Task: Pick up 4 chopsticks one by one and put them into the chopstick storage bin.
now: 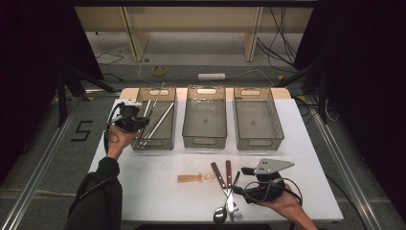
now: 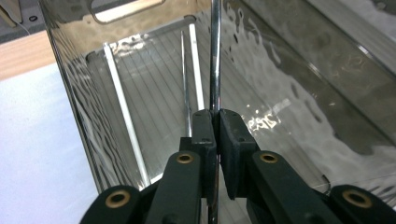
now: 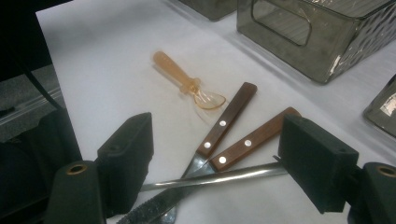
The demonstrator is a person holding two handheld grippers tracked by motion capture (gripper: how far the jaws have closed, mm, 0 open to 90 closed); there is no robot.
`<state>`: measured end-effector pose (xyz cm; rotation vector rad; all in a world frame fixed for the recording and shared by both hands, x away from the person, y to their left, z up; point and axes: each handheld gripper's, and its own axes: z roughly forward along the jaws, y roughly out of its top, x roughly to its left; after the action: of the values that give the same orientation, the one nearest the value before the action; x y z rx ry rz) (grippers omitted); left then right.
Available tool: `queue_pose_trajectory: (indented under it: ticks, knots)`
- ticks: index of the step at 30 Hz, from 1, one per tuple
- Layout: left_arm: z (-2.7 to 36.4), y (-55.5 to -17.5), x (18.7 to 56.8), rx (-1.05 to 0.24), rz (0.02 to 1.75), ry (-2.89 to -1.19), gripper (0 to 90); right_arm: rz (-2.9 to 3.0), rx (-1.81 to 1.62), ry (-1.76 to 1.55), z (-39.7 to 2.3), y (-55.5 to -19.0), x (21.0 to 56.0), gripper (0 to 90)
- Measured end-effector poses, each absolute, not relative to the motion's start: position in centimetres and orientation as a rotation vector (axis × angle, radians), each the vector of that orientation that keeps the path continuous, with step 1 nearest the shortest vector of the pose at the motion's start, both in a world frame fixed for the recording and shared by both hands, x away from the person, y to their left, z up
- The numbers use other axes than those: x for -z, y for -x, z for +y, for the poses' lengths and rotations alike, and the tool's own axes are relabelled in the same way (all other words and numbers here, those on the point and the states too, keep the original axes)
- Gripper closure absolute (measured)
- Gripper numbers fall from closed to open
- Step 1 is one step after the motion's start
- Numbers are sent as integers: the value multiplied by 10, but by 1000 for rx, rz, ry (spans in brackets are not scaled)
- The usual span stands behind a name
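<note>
My left gripper [image 1: 142, 123] hangs over the near left corner of the left grey bin [image 1: 154, 145]. It is shut on a thin metal rod [image 2: 215, 56] that stands steeply and leans toward the bin's far rim. In the left gripper view the jaws [image 2: 217, 116] pinch the rod, and two more rods [image 2: 194, 70] lie on the bin floor. My right gripper [image 1: 241, 180] rests open at the table's front right. In the right gripper view its jaws [image 3: 219, 144] straddle a steel handle [image 3: 219, 177] without touching it.
Two wooden-handled pieces [image 3: 227, 122] cross the steel one, beside a spoon [image 1: 219, 214] and fork tines [image 1: 237, 213]. An amber plastic spoon [image 1: 196, 178] lies left of them. The middle bin [image 1: 205, 142] and the right bin [image 1: 258, 143] stand in a row behind.
</note>
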<state>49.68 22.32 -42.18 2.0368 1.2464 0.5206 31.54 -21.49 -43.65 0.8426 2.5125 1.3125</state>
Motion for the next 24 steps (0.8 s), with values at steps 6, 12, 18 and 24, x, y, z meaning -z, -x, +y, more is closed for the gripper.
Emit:
queue_pose_trajectory:
  ticks: [6,12,18,24]
  knots:
    - [224,-498,428,-512,1265,-2044,839,2514,-1313,-843,-215,-315,437,276]
    - [223,-499,432,-506,1268,-2058,832,2515,-1313,-842,-215,-315,437,276]
    - [223,-498,430,-523,1275,-2046,784,2515,-1312,-842,-215,-315,437,276]
    - [216,-487,422,-517,1234,-2066,612,2507,-1314,-846,-215,-315,436,276]
